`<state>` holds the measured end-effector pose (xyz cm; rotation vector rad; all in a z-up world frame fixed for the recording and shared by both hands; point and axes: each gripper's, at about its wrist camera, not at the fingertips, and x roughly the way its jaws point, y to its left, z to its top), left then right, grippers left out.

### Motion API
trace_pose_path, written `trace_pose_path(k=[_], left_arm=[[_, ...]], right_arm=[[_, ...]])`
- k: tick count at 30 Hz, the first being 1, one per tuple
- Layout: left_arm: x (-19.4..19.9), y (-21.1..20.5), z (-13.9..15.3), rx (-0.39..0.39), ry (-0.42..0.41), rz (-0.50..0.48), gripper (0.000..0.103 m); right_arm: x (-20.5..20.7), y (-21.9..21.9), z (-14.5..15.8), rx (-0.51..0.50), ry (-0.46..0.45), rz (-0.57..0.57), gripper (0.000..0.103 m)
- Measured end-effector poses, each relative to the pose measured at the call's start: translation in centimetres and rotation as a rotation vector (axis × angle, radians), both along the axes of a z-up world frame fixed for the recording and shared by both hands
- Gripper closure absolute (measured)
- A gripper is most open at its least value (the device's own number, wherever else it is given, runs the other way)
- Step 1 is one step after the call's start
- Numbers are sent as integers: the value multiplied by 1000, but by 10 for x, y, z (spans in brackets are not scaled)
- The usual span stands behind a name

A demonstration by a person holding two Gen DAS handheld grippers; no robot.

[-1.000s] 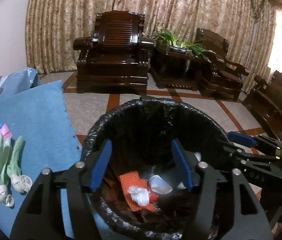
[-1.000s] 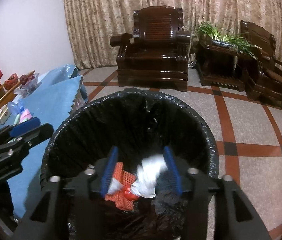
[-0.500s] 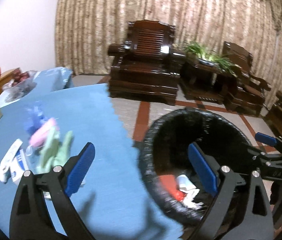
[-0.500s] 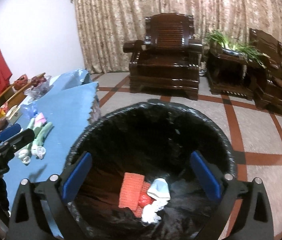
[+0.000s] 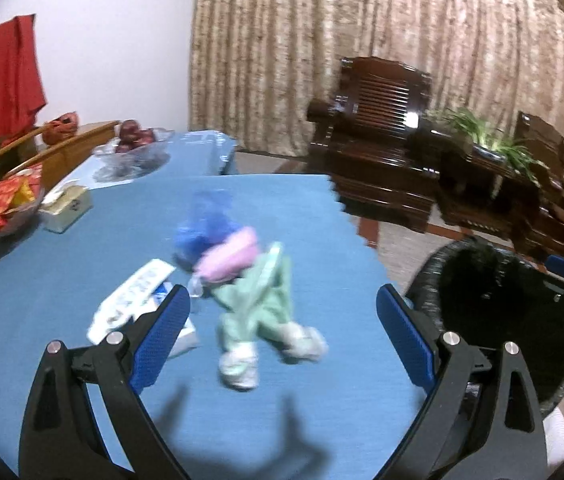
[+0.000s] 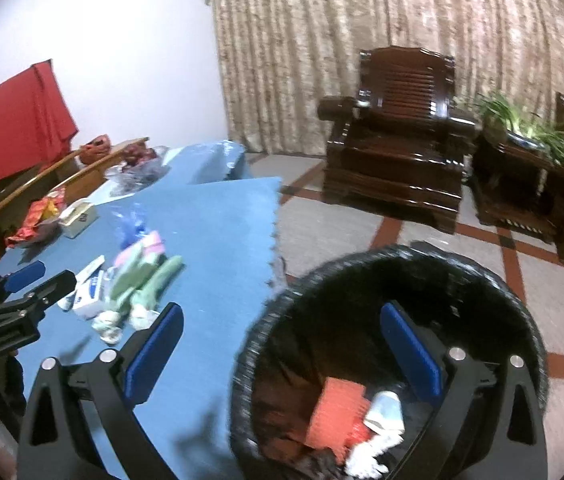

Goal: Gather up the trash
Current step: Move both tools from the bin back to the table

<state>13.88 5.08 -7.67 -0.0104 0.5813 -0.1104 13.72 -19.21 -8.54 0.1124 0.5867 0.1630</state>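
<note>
Remaining on the blue surface [image 5: 81, 272], at the left of both views, is a cluster of uncollected litter: a white-and-blue packet [image 5: 137, 300], a crumpled blue wrapper [image 5: 205, 220], a pink piece [image 5: 229, 258] and a green item [image 5: 261, 300] with pale ends, all touching or overlapping; blur hides finer detail. A tissue box [image 5: 66, 208], snack bowl [image 5: 5, 204] and fruit bowl [image 5: 133, 148] stand farther back and are judged not to be trash. The left gripper [image 5: 282, 336] hovers above the surface, aimed at the cluster, its blue pads spread wide and holding nothing. To the right, beside the surface edge, the black-lined bin [image 6: 514, 304] holds deposits: an orange mesh piece [image 6: 338, 408] and white crumpled scraps [image 6: 382, 412]. The right gripper [image 6: 282, 356] is over the near rim of the bin, its jaws likewise wide apart and empty. Assessment: the task is part done, with some trash binned and the cluster outstanding. The left gripper looks best placed for the next pickup.
</note>
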Motion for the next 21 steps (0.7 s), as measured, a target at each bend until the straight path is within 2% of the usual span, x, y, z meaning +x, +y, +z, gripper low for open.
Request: trace_pose_path(k=[12, 16, 21], left_arm=[[8, 62, -18, 4, 29, 131, 11], [12, 74, -26, 1, 41, 151, 11], [15, 82, -36, 4, 60, 164, 11]], right_arm=[[32, 73, -6, 7, -24, 135, 6], [46, 97, -20, 14, 1, 166, 9], [62, 125, -47, -6, 56, 209, 17]])
